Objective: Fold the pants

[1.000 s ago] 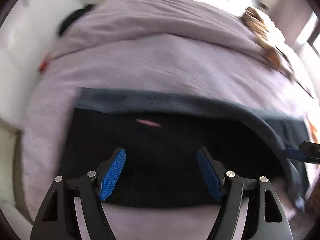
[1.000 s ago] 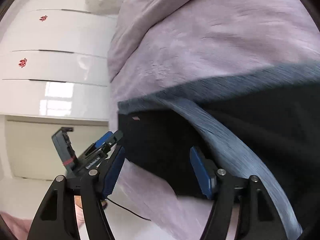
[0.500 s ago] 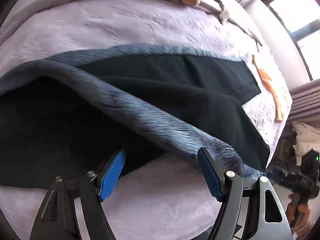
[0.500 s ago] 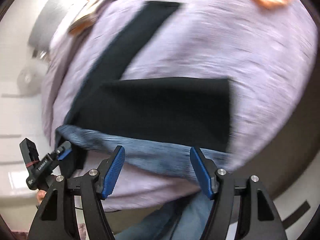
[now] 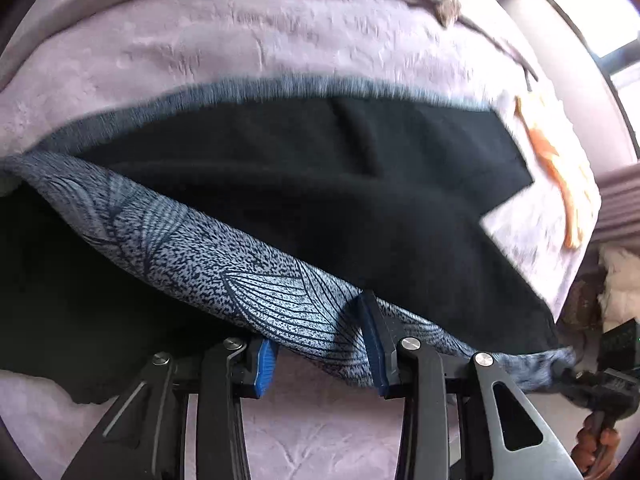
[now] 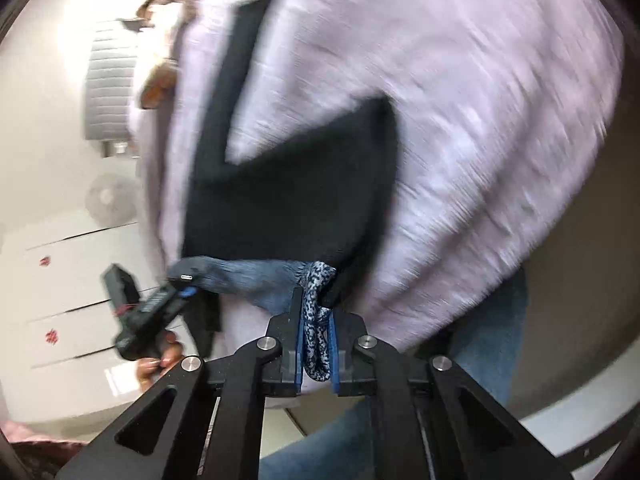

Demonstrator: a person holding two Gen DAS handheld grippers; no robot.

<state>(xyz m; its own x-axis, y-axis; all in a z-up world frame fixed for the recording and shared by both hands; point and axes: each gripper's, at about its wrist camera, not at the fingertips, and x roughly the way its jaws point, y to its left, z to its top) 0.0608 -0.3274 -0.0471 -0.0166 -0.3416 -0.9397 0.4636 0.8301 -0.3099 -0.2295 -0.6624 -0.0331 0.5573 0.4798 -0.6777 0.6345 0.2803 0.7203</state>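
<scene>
Black pants (image 5: 320, 184) with a blue-grey patterned band (image 5: 224, 268) lie spread on a lilac bedspread (image 5: 248, 44). My left gripper (image 5: 320, 344) is closing its jaws on the band, which runs between the blue pads and looks lifted off the bed. From the right wrist view, the pants (image 6: 288, 184) show as a dark blurred shape. My right gripper (image 6: 316, 316) is shut on a bunched end of the band (image 6: 316, 280) at the bed's near edge. The band stretches from it to the left gripper (image 6: 176, 284). The right gripper (image 5: 576, 376) shows at the left view's right edge.
An orange cloth (image 5: 560, 168) lies on the bedspread beyond the pants' leg ends. White drawers (image 6: 60, 280) and a fan (image 6: 108, 196) stand beside the bed. A person's jeans leg (image 6: 492, 340) is close to the bed edge, and a hand (image 6: 160, 360) holds the left gripper.
Both grippers stood open over the pants earlier. They have swung along the pants to the patterned band at the bed's edge, and both jaws have closed on it.
</scene>
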